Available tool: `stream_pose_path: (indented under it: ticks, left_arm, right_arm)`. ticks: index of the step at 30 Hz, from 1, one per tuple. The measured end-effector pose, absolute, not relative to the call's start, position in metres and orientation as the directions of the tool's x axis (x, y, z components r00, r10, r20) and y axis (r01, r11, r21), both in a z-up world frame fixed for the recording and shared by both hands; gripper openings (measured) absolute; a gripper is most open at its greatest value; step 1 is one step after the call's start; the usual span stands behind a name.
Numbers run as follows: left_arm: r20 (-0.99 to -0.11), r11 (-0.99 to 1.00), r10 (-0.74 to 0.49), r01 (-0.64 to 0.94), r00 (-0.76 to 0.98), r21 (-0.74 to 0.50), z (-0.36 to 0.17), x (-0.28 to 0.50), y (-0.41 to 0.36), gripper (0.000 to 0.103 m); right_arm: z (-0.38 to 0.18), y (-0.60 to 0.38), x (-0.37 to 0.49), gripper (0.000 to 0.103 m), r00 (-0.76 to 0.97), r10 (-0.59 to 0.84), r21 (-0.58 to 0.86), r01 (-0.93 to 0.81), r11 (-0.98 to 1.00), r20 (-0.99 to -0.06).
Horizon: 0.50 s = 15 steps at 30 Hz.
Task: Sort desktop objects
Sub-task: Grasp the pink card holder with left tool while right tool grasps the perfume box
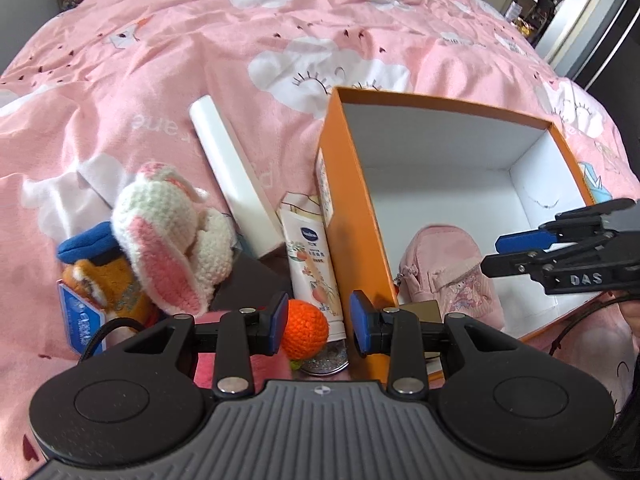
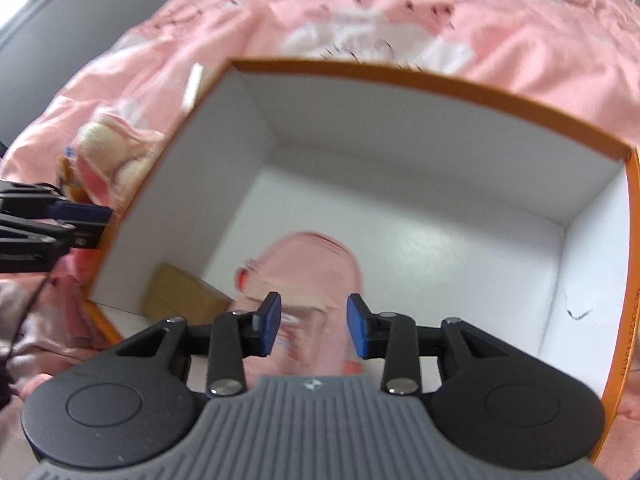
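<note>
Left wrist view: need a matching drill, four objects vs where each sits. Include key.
Things:
1. pink fabric mini backpack
2. orange crocheted ball
3. white rectangular stick
4. white crocheted bunny

Places:
A. on top of the blue-capped plush toy
B. inside the orange cardboard box
C. lying on the pink bedsheet, left of the box
D. between the left gripper fingers

Pairs: 1-B, 2-D, 3-C, 4-A

Left gripper (image 1: 319,322), right gripper (image 2: 314,326): black linkages; blue pads; silver screws; grey ribbed housings; white "DAS" lettering; black cable.
</note>
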<state>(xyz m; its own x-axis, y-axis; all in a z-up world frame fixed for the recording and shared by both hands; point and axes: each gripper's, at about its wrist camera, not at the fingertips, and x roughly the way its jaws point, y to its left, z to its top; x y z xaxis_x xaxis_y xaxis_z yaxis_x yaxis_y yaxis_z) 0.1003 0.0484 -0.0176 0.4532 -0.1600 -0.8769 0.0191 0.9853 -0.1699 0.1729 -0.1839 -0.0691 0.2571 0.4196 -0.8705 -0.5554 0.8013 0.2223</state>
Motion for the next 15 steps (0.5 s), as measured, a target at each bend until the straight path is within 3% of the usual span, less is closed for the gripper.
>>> stream_pose_path:
  ticks: [5, 15]
  left_arm:
    - [-0.859, 0.988, -0.123, -0.021, 0.497, -0.154, -0.004, 0.086, 0.06, 0.039]
    - [-0.834, 0.994, -0.047, -0.058, 0.549, -0.094, 0.018, 0.047, 0.084, 0.043]
  right_arm:
    - [-0.045, -0.174, 0.15, 0.045, 0.311, 0.499, 0.252, -0.584, 0.772, -0.809]
    - [-0.023, -0.134, 0.113, 0.046, 0.369, 0.614, 0.312, -0.615, 0.724, -0.698]
